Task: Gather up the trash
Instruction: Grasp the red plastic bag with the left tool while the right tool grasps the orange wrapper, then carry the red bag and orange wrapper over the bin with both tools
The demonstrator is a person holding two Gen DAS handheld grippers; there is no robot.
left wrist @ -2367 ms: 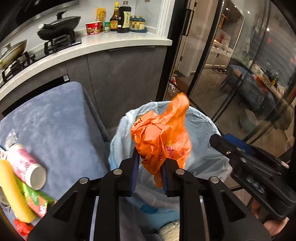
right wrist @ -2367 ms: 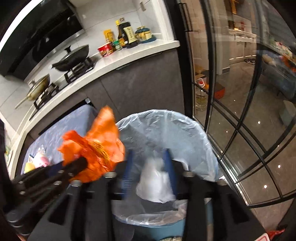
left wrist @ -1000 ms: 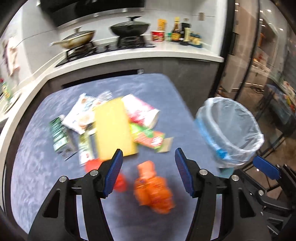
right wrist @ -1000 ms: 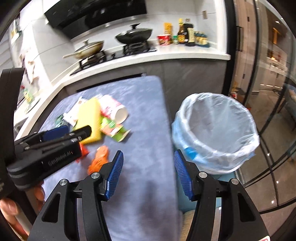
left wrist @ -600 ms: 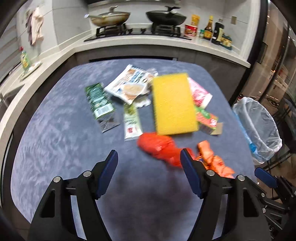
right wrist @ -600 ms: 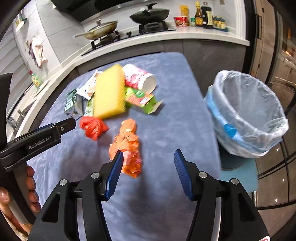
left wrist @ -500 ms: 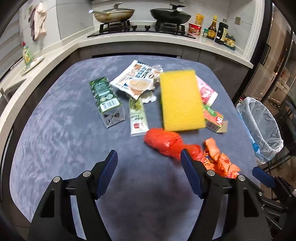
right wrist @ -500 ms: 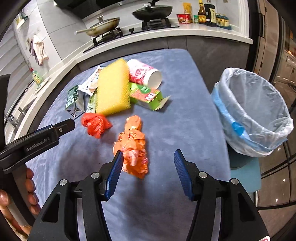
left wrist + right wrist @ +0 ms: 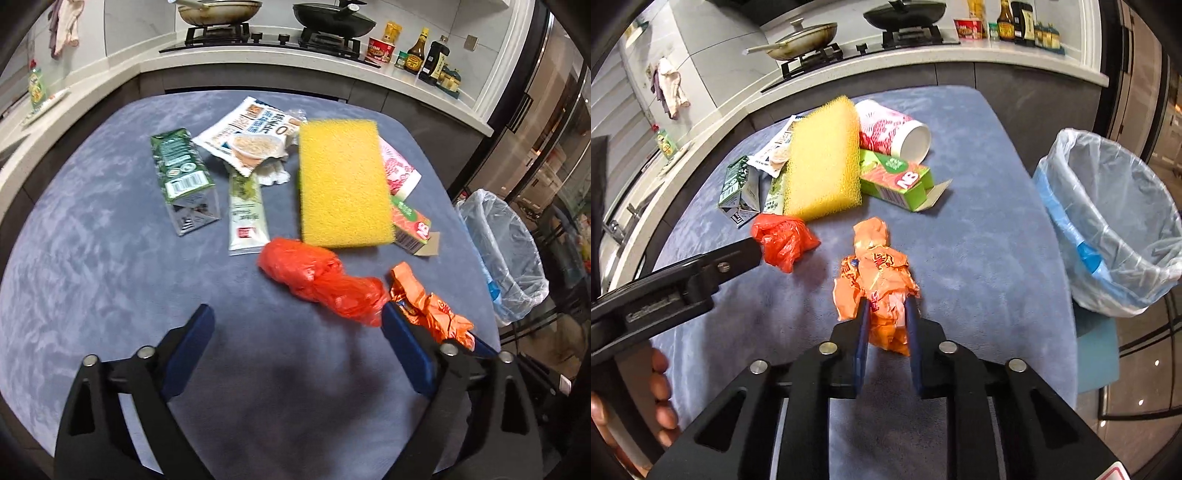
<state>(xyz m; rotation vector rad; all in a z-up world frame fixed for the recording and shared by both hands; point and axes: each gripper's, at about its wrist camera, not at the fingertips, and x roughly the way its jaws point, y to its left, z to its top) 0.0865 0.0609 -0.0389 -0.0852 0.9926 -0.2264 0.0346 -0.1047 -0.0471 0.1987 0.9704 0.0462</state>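
Note:
My right gripper [image 9: 885, 308] is shut on a crumpled orange wrapper [image 9: 877, 273] that lies on the blue tablecloth; it also shows in the left wrist view [image 9: 430, 308]. My left gripper [image 9: 295, 325] is open wide and empty, just short of a red plastic bag [image 9: 321, 280], which the right wrist view [image 9: 783, 236] also shows. A bin lined with a clear bag [image 9: 1108, 221] stands off the table's right edge, also in the left wrist view [image 9: 498, 254].
Other trash lies on the cloth: a yellow sponge [image 9: 341, 182], a green carton [image 9: 183, 177], a sachet [image 9: 245, 214], a printed packet [image 9: 251, 133], a pink cup [image 9: 894, 127] and a green box [image 9: 897, 181]. A stove counter [image 9: 258, 48] runs behind.
Both grippers left the bin and came back over the table. My right gripper has closed on the orange wrapper. My left gripper stays open and has neared the red bag.

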